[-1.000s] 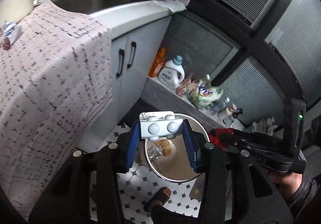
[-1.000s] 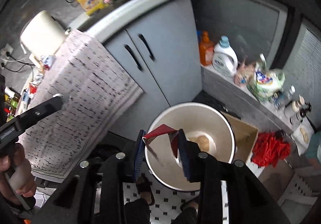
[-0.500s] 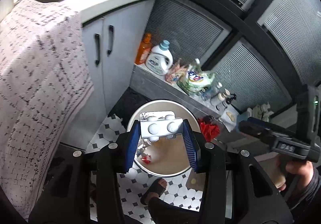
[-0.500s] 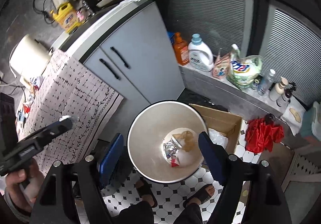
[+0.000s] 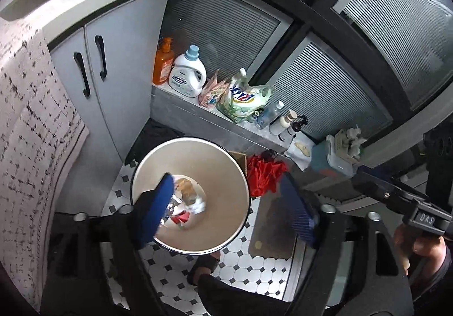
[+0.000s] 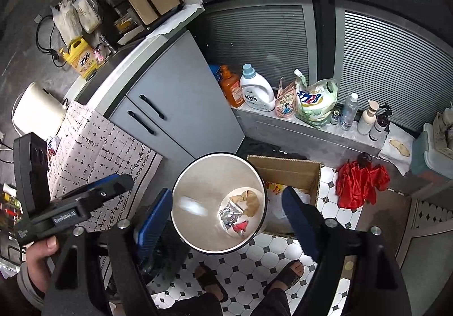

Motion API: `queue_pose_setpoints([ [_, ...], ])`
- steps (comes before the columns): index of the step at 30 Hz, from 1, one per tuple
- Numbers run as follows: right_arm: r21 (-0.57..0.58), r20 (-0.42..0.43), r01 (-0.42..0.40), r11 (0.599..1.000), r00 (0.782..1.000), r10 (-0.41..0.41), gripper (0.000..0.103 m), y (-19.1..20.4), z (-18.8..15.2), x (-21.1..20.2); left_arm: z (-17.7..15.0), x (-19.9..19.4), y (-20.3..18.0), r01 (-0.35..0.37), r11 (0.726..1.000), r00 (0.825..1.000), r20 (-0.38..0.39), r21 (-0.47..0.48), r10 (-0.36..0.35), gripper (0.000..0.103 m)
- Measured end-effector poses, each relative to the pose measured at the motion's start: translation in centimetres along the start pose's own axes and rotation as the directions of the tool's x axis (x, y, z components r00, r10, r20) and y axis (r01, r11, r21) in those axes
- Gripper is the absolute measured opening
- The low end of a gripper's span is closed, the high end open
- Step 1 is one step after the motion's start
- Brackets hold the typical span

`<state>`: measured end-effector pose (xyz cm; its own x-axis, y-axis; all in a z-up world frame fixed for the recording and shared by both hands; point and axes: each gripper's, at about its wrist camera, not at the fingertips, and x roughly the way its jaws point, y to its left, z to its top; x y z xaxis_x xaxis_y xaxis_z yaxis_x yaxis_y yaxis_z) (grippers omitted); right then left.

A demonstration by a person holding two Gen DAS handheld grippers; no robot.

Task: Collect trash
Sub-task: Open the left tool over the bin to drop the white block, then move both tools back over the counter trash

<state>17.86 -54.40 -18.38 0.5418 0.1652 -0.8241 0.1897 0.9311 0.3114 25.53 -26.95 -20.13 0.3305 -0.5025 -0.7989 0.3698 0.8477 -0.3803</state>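
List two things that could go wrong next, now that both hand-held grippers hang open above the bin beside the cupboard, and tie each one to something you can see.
1. The left hand-held gripper, jaws opening and empty, hangs right over the bin; a low finger could knock its rim and tip it.
2. The cardboard box stands against the bin, so later scraps might land there instead of with the foil wrapper and red scrap.

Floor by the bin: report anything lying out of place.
A crumpled red cloth lies heaped on the tiled floor right of the cardboard box, below the ledge. The trash bin stands upright, nothing spilled around it.
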Motion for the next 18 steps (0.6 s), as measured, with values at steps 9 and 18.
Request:
queue_pose_setpoints([
  [9, -0.055, 0.015, -0.049, 0.997, 0.999, 0.05, 0.085, 2.9, 1.4, 0.6, 0.5, -3.8, 3.5, -0.085, 0.994, 0.994, 0.061, -0.072, 0.09, 0.086],
  [18, -0.161, -0.007, -0.163, 0.973, 0.986, 0.164, 0.087, 10.4, 2.8, 2.3, 0.1, -10.8, 10.0, -0.185, 0.963, 0.964, 0.156, -0.197, 0.217, 0.088],
])
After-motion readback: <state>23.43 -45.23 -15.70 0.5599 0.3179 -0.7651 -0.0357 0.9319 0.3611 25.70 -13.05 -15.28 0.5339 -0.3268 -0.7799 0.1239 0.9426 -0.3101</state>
